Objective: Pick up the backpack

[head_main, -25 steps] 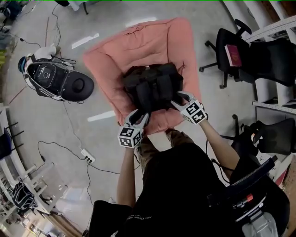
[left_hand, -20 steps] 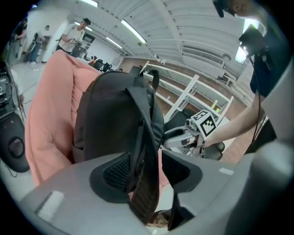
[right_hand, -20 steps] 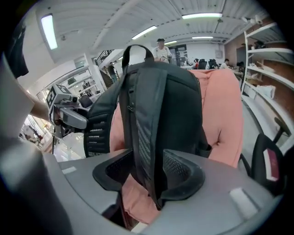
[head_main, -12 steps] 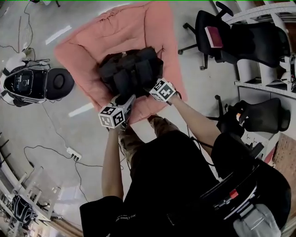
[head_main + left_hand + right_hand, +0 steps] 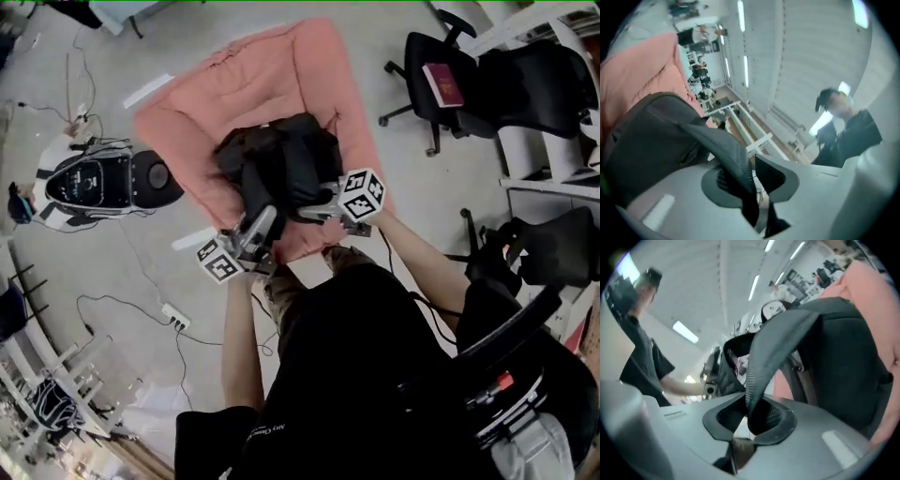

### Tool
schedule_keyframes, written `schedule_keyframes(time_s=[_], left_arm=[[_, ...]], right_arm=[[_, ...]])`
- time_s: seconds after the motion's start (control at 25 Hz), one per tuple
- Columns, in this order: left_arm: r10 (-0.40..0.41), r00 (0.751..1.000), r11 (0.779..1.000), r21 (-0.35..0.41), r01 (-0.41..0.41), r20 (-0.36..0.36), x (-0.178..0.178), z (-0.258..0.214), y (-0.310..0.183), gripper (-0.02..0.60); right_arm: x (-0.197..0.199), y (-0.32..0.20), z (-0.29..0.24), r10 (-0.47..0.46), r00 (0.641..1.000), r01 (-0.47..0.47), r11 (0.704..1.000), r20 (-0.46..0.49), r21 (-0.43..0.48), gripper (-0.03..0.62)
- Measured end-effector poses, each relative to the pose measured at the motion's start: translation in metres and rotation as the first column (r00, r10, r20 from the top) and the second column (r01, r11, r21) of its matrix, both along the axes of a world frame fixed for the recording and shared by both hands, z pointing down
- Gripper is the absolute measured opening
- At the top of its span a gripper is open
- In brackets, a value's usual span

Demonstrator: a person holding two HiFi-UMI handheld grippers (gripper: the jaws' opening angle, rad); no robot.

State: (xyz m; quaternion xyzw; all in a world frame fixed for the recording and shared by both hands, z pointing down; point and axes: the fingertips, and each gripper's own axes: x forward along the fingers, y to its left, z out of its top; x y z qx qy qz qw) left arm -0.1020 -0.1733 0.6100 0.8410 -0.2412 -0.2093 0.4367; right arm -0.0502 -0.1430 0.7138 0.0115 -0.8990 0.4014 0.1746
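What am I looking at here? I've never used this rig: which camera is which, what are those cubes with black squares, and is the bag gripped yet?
There is no robot arm. A person holds a tool in each hand, and the marker cubes are part of those tools. The wide picture comes from a camera on the person's head, looking steeply down. The other two come from cameras riding on each tool, looking along its jaws.

On the floor lies a pink cushion with the black backpack on it. An office chair stands to the right.

The jaws of the left hand-held gripper have just been closing and now pinch a mesh strap of the backpack. The right hand-held gripper likewise pinches the other strap. So yes, both straps are gripped.
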Motion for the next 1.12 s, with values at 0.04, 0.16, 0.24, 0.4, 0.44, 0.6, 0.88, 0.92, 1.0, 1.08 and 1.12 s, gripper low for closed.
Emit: schedule_keyframes(time_s=[0.04, 0.16, 0.24, 0.4, 0.44, 0.6, 0.88, 0.92, 1.0, 1.08, 1.12], left_arm=[[-0.039, 0.996, 0.999, -0.004, 0.039, -0.083, 0.000, -0.003, -0.005, 0.072], [-0.063, 0.995, 0.996, -0.065, 0.057, -0.083, -0.004, 0.018, -0.029, 0.083], [0.015, 1.000, 0.997, -0.081, -0.015, 0.002, 0.005, 0.022, -0.037, 0.084], [0.001, 0.999, 0.994, -0.107, -0.005, -0.041, 0.011, 0.005, -0.038, 0.026], [-0.036, 0.991, 0.994, -0.109, 0.022, -0.126, 0.004, -0.004, -0.038, 0.015], [-0.077, 0.971, 0.997, -0.007, 0.077, -0.225, -0.015, -0.036, -0.026, 0.060], [-0.012, 0.983, 0.999, -0.033, 0.006, -0.184, 0.020, -0.041, -0.004, 0.213], [-0.017, 0.981, 0.999, -0.031, 0.011, -0.192, 0.015, -0.043, 0.000, 0.204], [-0.038, 0.982, 0.999, -0.028, 0.033, -0.187, 0.000, -0.047, 0.005, 0.129], [-0.117, 0.976, 0.993, -0.028, 0.114, -0.185, -0.022, -0.050, -0.001, 0.046], [-0.154, 0.967, 0.988, -0.032, 0.151, -0.203, -0.031, -0.053, -0.006, 0.035]], right_arm=[[0.007, -0.011, -0.011, 0.075, 0.996, -0.073, 0.997, 0.045, -0.034, 0.079], [-0.006, -0.064, 0.008, 0.273, 0.962, -0.273, 0.961, -0.007, -0.049, 0.121], [-0.036, -0.079, 0.036, 0.276, 0.956, -0.280, 0.960, -0.098, -0.027, 0.122], [-0.058, -0.066, 0.026, 0.202, 0.978, -0.206, 0.974, -0.045, -0.095, 0.054], [-0.054, -0.058, 0.010, 0.176, 0.984, -0.168, 0.972, 0.033, -0.165, 0.054], [-0.009, -0.043, -0.076, 0.217, 0.858, 0.017, 0.894, 0.466, -0.448, 0.054], [-0.021, -0.066, -0.115, 0.285, 0.809, -0.147, 0.945, 0.515, -0.292, 0.172], [-0.022, -0.069, -0.119, 0.292, 0.807, -0.169, 0.947, 0.514, -0.273, 0.120], [-0.014, -0.074, -0.133, 0.316, 0.767, -0.182, 0.942, 0.558, -0.283, 0.056], [-0.003, -0.068, -0.147, 0.277, 0.746, -0.104, 0.947, 0.606, -0.305, 0.060], [-0.001, -0.058, -0.149, 0.220, 0.767, -0.060, 0.960, 0.602, -0.275, 0.068]])
